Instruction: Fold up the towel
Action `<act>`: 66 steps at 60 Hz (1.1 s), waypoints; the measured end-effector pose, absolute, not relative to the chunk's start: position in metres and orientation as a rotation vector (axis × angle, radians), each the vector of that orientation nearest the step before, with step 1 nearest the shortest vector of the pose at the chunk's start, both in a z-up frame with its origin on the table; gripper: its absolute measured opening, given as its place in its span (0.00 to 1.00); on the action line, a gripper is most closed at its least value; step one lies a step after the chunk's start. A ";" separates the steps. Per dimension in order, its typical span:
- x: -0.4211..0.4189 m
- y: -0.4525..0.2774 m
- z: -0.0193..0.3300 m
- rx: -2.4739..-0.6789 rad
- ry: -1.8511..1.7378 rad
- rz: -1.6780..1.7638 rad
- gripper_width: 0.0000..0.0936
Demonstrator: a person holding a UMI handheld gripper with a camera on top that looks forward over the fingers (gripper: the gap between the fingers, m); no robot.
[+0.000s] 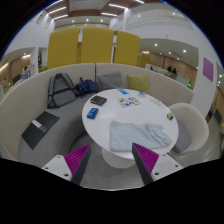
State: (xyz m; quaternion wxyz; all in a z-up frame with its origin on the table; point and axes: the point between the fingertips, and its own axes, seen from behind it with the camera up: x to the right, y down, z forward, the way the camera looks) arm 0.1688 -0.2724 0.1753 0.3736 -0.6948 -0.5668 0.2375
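- My gripper (pixel 111 160) hangs above the near edge of a round white table (pixel 125 112); fingers spread wide, nothing between them but bare tabletop.
- Magenta pads (pixel 78 156) show on the inner faces, one at approx 7 o'clock from table centre, the other at 5.
- Towel (pixel 141 133) lies just ahead of the fingers, slightly to 1 o'clock of the gap; pale grey-white, crumpled on its far right side, flatter on the left. Not touching either finger.
- Small blue object (pixel 92 114) sits on the table at 10 o'clock from the towel, well apart from it.
- Dark flat item (pixel 98 100), prob a phone or tablet, beyond the blue one twd 11 o'clock.
- Few small colourful bits (pixel 130 98) at the far rim, 12 o'clock; can't tell what they are.
- Grey curved sofa (pixel 40 110) wraps the table's left side; backpack (pixel 62 86) rests on it.
- Yellow partition panels (pixel 95 45) stand behind the seating.
- White chair (pixel 190 120) at 3 o'clock.
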 end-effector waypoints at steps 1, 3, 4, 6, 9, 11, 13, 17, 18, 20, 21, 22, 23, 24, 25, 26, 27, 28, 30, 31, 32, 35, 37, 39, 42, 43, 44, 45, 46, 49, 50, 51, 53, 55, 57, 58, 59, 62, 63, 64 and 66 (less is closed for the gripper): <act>0.164 -0.270 0.171 -1.779 -1.449 0.611 0.93; 0.155 -0.266 0.164 -1.780 -1.448 0.611 0.93; 0.150 -0.264 0.159 -1.781 -1.449 0.610 0.93; 0.140 -0.262 0.148 -1.785 -1.449 0.613 0.93; 0.124 -0.257 0.131 -1.794 -1.447 0.624 0.93; 0.114 -0.253 0.120 -1.801 -1.443 0.627 0.93; 0.103 -0.249 0.108 -1.807 -1.441 0.628 0.92; 0.080 -0.240 0.084 -1.820 -1.425 0.647 0.92; 0.075 -0.238 0.079 -1.826 -1.419 0.655 0.92; 0.064 -0.235 0.068 -1.841 -1.411 0.667 0.92; 0.059 -0.233 0.061 -1.847 -1.410 0.671 0.92; 0.055 -0.231 0.054 -1.852 -1.411 0.673 0.92; 0.051 -0.229 0.048 -1.858 -1.411 0.673 0.92; 0.046 -0.226 0.042 -1.863 -1.409 0.670 0.92; 0.042 -0.224 0.036 -1.866 -1.406 0.667 0.92; 0.037 -0.221 0.030 -1.868 -1.405 0.661 0.92; 0.034 -0.219 0.025 -1.868 -1.407 0.655 0.92; 0.031 -0.216 0.019 -1.866 -1.411 0.648 0.91; 0.024 -0.212 0.010 -1.861 -1.416 0.638 0.91; 0.022 -0.209 0.006 -1.859 -1.418 0.637 0.90; 0.018 -0.208 0.001 -1.858 -1.421 0.635 0.90; 0.012 -0.205 -0.011 -1.855 -1.442 0.625 0.88; 0.009 -0.204 -0.018 -1.854 -1.453 0.618 0.84; 0.009 -0.202 -0.023 -1.855 -1.463 0.613 0.78; 0.005 -0.200 -0.023 -1.832 -1.462 0.618 0.63; 0.005 -0.199 -0.024 -1.826 -1.469 0.612 0.51; 0.004 -0.198 -0.024 -1.817 -1.472 0.606 0.39; 0.004 -0.193 -0.024 -1.805 -1.469 0.587 0.28; 0.004 -0.185 -0.023 -1.793 -1.457 0.554 0.16; 0.004 -0.186 -0.024 -1.801 -1.469 0.557 0.03; 0.002 -0.186 -0.023 -1.797 -1.481 0.560 0.03; 0.002 -0.188 -0.023 -1.801 -1.496 0.567 0.02; 0.002 -0.194 -0.020 -1.834 -1.508 0.607 0.02; 0.000 -0.200 -0.014 -1.865 -1.515 0.666 0.02; -0.001 -0.201 -0.003 -1.871 -1.521 0.706 0.02; -0.001 -0.199 0.004 -1.870 -1.520 0.718 0.02; -0.001 -0.196 0.011 -1.869 -1.519 0.728 0.02; -0.002 -0.185 0.033 -1.865 -1.498 0.762 0.02; 0.000 -0.179 0.041 -1.863 -1.493 0.769 0.02; 0.001 -0.173 0.048 -1.862 -1.488 0.771 0.02; 0.004 -0.158 0.063 -1.857 -1.472 0.775 0.02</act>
